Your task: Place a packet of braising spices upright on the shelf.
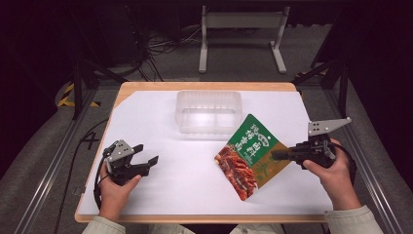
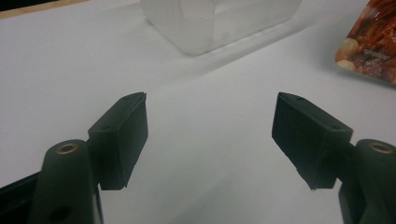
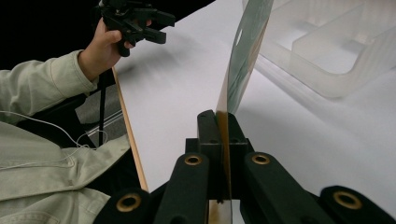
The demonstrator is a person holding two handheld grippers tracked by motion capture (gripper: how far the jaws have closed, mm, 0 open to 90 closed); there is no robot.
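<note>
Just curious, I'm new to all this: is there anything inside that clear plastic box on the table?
The clear plastic box looks empty: through its walls you see moulded dividers and the white table cover. The food packet hides none of its inside.

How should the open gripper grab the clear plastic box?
Probably by the box's near wall, coming down from above: it stands upright with its top open, so a thin rim is there to pinch. The left gripper is open with nothing in it.

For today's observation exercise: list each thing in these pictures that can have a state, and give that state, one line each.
Left tool: open, holding nothing, above the white sheet.
Right tool: shut on the pouch's edge.
Food pouch: gripped at one edge, seemingly sealed.
Clear plastic container: upright, lidless, empty.
</note>
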